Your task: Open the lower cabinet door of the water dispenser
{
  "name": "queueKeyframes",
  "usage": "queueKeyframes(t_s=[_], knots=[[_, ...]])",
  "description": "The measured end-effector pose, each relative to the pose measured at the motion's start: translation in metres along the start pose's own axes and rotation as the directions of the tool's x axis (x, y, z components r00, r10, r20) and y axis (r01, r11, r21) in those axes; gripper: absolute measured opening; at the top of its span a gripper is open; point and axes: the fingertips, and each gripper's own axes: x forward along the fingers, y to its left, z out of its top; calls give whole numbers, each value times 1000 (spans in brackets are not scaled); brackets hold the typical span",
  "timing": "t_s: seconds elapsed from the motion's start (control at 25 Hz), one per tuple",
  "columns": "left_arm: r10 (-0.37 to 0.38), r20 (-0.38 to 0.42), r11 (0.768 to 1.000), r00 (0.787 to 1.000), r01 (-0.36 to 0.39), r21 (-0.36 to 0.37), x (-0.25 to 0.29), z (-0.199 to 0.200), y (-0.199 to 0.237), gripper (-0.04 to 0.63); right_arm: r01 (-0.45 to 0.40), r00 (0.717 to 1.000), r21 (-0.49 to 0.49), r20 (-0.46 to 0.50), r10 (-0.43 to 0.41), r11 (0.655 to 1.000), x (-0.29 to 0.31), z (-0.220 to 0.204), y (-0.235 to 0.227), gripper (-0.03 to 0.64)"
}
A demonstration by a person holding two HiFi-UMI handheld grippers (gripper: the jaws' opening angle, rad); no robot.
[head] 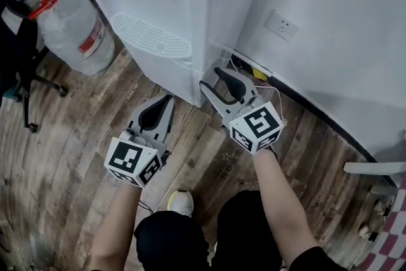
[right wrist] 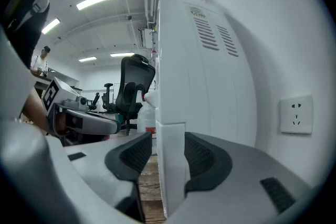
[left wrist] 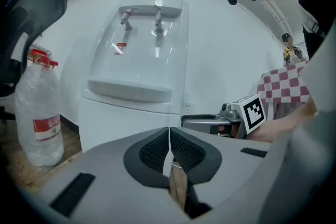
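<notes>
tool in the right hand (right wrist: 161, 153) spread, its jaws either side of the lower cabinet door (right wrist: 170, 178) edge, low on the white water dispenser (head: 184, 16) beside the wall (head: 342, 3). tool in the left hand (left wrist: 169, 150) pressed together, empty, facing the dispenser's front over the wooden floor (head: 190, 155).

White water dispenser (head: 181, 3) stood upright on the wood-plank floor (head: 76, 136), back to the white wall (head: 342, 3), w/ two taps (left wrist: 158, 22) up top and a grilled drip tray (head: 152, 37) jutting from the front. Lower cabinet door (left wrist: 123, 120), plain white, sat below the tray. Front looked flush w/ the body, no gap seen. Its thick side edge (right wrist: 170, 165) showed below a seam.
</notes>
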Motion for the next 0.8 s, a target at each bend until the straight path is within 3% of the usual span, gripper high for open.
queueKeyframes(t_s=[0.8], knots=[[36, 2, 999, 999, -36, 24, -15, 5, 4, 17, 50, 999, -30, -17, -50, 998, 12, -1, -5, 196]])
